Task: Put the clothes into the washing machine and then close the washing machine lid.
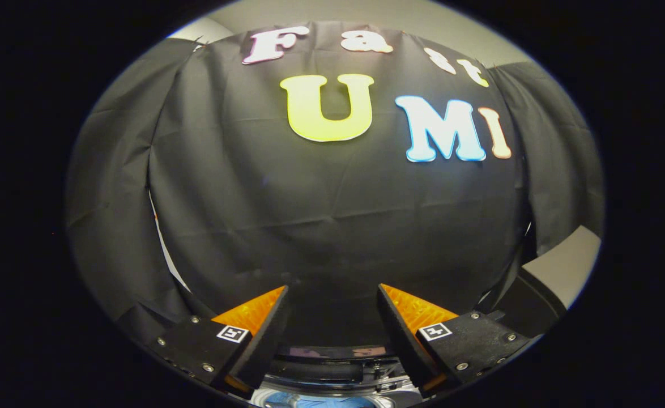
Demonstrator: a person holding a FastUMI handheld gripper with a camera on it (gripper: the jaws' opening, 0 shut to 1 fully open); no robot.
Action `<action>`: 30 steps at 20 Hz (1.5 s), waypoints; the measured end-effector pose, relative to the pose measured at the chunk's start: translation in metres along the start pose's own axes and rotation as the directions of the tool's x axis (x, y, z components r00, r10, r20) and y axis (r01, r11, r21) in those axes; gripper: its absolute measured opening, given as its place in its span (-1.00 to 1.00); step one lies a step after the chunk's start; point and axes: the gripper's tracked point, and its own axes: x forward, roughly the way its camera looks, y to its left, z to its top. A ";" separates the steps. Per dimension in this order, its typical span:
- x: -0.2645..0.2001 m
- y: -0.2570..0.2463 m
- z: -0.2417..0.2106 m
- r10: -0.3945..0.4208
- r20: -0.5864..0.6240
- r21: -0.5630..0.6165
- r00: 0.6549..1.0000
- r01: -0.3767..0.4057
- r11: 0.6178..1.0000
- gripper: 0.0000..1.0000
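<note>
Two fingers spread apart, nothing between them; gripper (pixel 332 294) faces black booth wall (pixel 332 215). Washer (pixel 332 371) sits below fingers, partly seen: dark rim, pale tub edge. Blue cloth (pixel 315 402), likely clothes, lies low inside washer, beneath fingers. Lid not identifiable.

Risks, judged:
- Gripper aimed above washer; descent started blind could strike rim.
- If cloth drapes over washer edge, lid may jam on it.
- Lid position unknown; reach toward washer could miss it.

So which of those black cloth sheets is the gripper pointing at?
The middle sheet, straight beyond the open, empty gripper; the other two sheets hang off to its sides.
</note>
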 end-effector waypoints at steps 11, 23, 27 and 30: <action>-0.058 0.005 -0.012 0.050 0.098 -0.001 0.994 -0.050 0.999 0.92; -0.118 0.007 -0.055 0.070 0.137 -0.015 0.988 -0.069 0.998 0.92; -0.130 0.008 -0.075 0.080 0.103 -0.026 0.992 -0.077 0.997 0.91; -0.140 0.012 -0.106 0.089 0.053 -0.050 0.995 -0.087 0.995 0.91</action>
